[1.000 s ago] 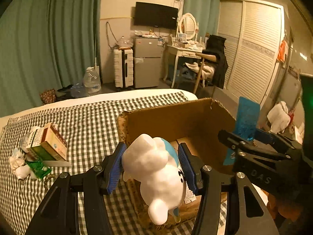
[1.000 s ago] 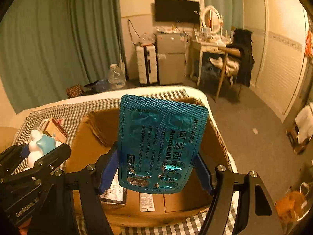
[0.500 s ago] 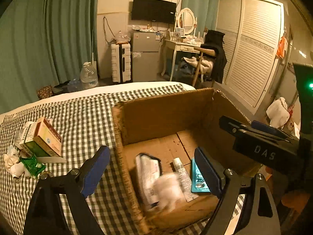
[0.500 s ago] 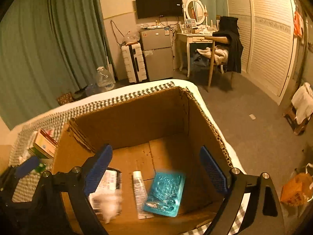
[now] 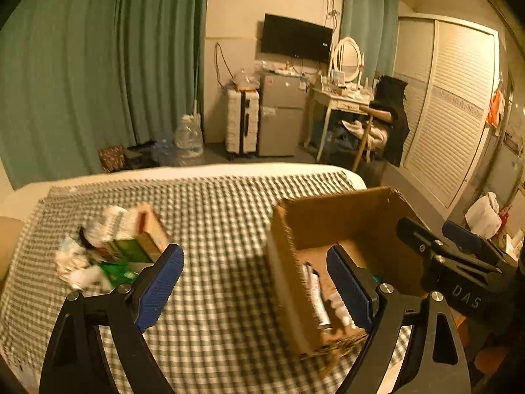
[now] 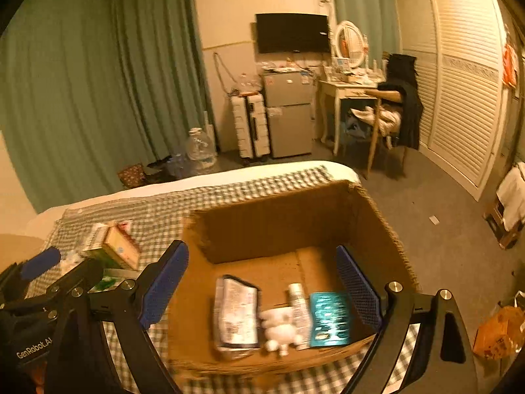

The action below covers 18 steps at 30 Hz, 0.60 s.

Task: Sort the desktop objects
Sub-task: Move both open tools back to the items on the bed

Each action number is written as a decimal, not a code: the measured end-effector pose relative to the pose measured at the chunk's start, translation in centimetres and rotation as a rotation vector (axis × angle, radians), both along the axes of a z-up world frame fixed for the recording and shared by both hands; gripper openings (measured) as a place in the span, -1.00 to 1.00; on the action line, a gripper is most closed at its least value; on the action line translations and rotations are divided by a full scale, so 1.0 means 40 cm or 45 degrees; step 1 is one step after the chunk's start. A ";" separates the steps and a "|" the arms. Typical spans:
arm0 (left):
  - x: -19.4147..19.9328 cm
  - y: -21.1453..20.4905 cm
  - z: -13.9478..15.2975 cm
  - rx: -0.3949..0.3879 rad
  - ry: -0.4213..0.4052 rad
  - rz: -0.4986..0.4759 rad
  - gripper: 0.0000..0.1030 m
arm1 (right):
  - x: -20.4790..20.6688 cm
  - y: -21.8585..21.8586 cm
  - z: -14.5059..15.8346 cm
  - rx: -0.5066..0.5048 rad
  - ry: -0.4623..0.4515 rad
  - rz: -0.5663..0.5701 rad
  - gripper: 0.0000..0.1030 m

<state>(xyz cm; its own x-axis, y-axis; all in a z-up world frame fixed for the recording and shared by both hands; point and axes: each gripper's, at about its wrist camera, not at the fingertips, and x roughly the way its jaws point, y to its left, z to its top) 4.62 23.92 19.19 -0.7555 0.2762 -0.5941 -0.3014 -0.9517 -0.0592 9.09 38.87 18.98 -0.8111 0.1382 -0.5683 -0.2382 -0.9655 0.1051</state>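
Note:
An open cardboard box (image 6: pixel 269 216) (image 5: pixel 331 216) stands on the checked cloth. On its floor lie a white toy figure (image 6: pixel 279 328), a teal blister pack (image 6: pixel 329 318), a small white tube (image 6: pixel 300 308) and a printed packet (image 6: pixel 234 317). My right gripper (image 6: pixel 262 285) hangs open above the box with nothing between its fingers. My left gripper (image 5: pixel 256 282) is open and empty over the cloth, beside the box's left wall. A pile of small boxes (image 5: pixel 131 236) (image 6: pixel 111 246) and crumpled wrappers (image 5: pixel 75 266) lies at the left of the cloth.
The checked cloth (image 5: pixel 216 210) covers a white-edged surface that ends just beyond the box. Behind are green curtains (image 5: pixel 98 65), a suitcase (image 5: pixel 241 124), a small fridge (image 5: pixel 282 115), a dressing table with chair (image 5: pixel 357 111) and white louvred wardrobe doors (image 5: pixel 449 108).
Both grippers opened: the left let the white toy go and the right let the blister pack go, and both fell into the box. Both grippers then pulled back and rose.

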 end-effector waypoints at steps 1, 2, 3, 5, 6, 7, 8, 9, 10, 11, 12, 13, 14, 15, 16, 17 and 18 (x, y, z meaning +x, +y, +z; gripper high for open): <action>0.004 -0.015 0.008 -0.002 0.014 0.007 0.78 | -0.001 -0.026 0.010 0.001 0.008 0.019 0.76; 0.008 -0.036 0.017 -0.001 0.026 0.024 0.78 | -0.003 -0.044 0.015 0.001 0.016 0.032 0.76; 0.011 -0.056 0.025 0.002 0.033 0.041 0.78 | -0.005 -0.067 0.022 0.000 0.025 0.045 0.76; 0.012 -0.105 0.033 0.011 0.037 0.067 0.78 | -0.014 -0.117 0.035 -0.003 0.038 0.076 0.76; 0.013 -0.128 0.038 0.011 0.043 0.084 0.78 | -0.021 -0.140 0.039 -0.002 0.039 0.088 0.76; 0.012 -0.158 0.042 0.007 0.049 0.103 0.78 | -0.029 -0.167 0.043 0.001 0.043 0.109 0.76; 0.010 -0.181 0.043 0.005 0.049 0.117 0.78 | -0.038 -0.194 0.046 0.007 0.046 0.126 0.76; 0.006 -0.205 0.043 0.003 0.047 0.132 0.78 | -0.044 -0.218 0.048 0.021 0.052 0.130 0.76; 0.000 -0.243 0.042 0.001 0.044 0.161 0.78 | -0.050 -0.244 0.049 0.036 0.062 0.130 0.76; -0.005 -0.265 0.039 0.000 0.044 0.180 0.78 | -0.057 -0.267 0.047 0.036 0.072 0.137 0.76; -0.012 -0.297 0.036 -0.002 0.044 0.203 0.78 | -0.066 -0.286 0.045 0.026 0.077 0.150 0.76; -0.019 -0.331 0.032 -0.006 0.045 0.233 0.78 | -0.077 -0.305 0.039 0.010 0.075 0.166 0.76; -0.028 -0.367 0.026 -0.008 0.043 0.264 0.78 | -0.088 -0.323 0.033 -0.002 0.071 0.180 0.76; -0.039 -0.405 0.019 -0.009 0.037 0.298 0.78 | -0.102 -0.345 0.024 -0.009 0.065 0.193 0.76; -0.049 -0.441 0.009 -0.011 0.030 0.329 0.78 | -0.112 -0.358 0.019 -0.010 0.059 0.204 0.76; -0.053 -0.468 -0.002 -0.012 0.024 0.351 0.78 | -0.125 -0.374 0.009 -0.010 0.051 0.220 0.76; -0.060 -0.495 -0.014 -0.015 0.015 0.375 0.78 | -0.140 -0.396 -0.003 -0.007 0.043 0.235 0.76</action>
<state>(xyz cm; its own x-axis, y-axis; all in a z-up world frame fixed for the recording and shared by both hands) 2.22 4.12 18.64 -0.8090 0.0371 -0.5866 -0.0129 -0.9989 -0.0455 3.48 23.04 18.85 -0.8410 -0.0180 -0.5407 -0.0530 -0.9919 0.1154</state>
